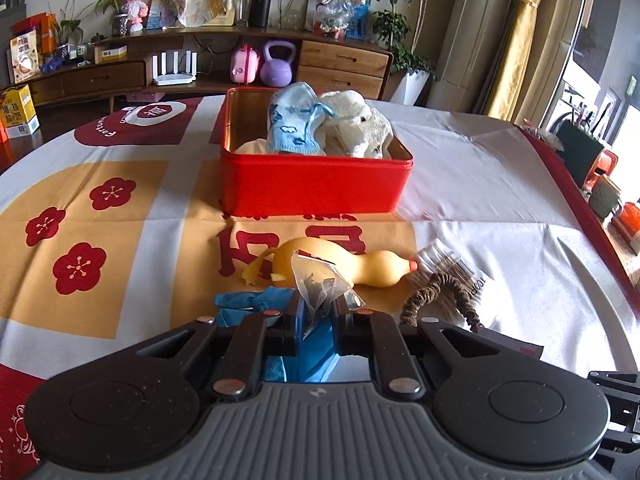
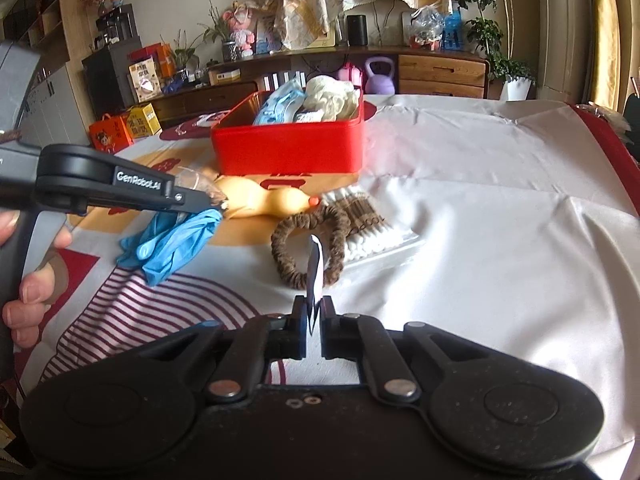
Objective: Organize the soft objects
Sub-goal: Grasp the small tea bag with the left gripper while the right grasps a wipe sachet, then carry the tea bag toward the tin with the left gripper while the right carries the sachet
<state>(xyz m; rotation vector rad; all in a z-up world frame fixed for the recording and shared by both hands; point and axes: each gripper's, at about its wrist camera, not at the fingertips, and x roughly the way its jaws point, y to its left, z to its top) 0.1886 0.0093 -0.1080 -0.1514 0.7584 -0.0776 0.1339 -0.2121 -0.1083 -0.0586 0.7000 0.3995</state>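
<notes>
A red tin box (image 1: 312,184) (image 2: 288,148) sits mid-table and holds a light blue cloth (image 1: 294,120) and a cream towel (image 1: 356,124). My left gripper (image 1: 318,312) (image 2: 218,204) is shut on a blue glove (image 2: 172,240) (image 1: 252,300) together with a clear plastic bag (image 1: 324,284), lifting them just above the cloth. A yellow rubber chicken (image 1: 340,264) (image 2: 272,200) lies just beyond it. My right gripper (image 2: 315,312) is shut on a small white and dark tag (image 2: 317,268), near a brown scrunchie (image 2: 312,244) (image 1: 440,296).
A pack of cotton swabs (image 2: 368,228) (image 1: 448,268) lies beside the scrunchie. The table is covered by a white, orange and red cloth (image 2: 480,200). A wooden sideboard (image 1: 340,60) with clutter stands behind the table.
</notes>
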